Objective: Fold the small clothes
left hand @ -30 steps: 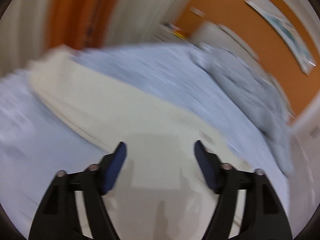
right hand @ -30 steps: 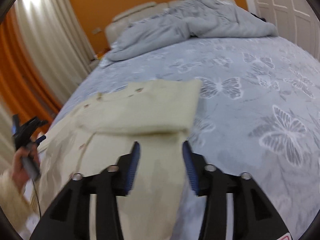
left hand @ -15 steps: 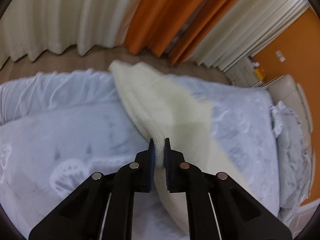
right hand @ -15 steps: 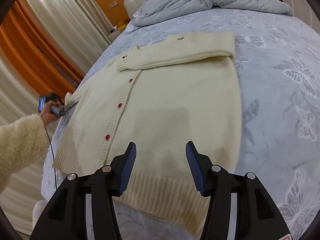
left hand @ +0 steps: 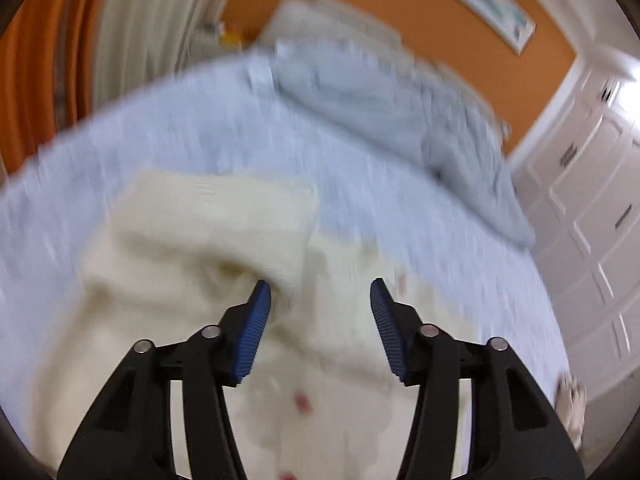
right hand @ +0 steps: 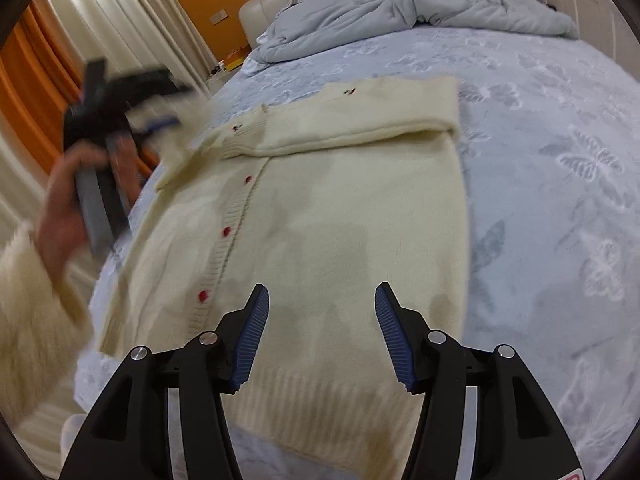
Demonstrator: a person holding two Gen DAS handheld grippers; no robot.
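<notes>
Both grippers, right (right hand: pixel 319 332) and left (left hand: pixel 318 326), hover with jaws spread wide and empty over a cream cardigan (right hand: pixel 340 232) lying flat on a blue bed (right hand: pixel 560 160). One sleeve (right hand: pixel 360 124) is folded across its chest; in the blurred left view a second fold (left hand: pixel 216 220) seems to lie on the other side. Beyond, a grey duvet (right hand: pixel 400 4) is bunched at the headboard.

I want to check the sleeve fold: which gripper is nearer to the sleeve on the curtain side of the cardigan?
Left. The left gripper hangs open right above that sleeve. The right gripper is open over the cardigan's hem, far from it.
</notes>
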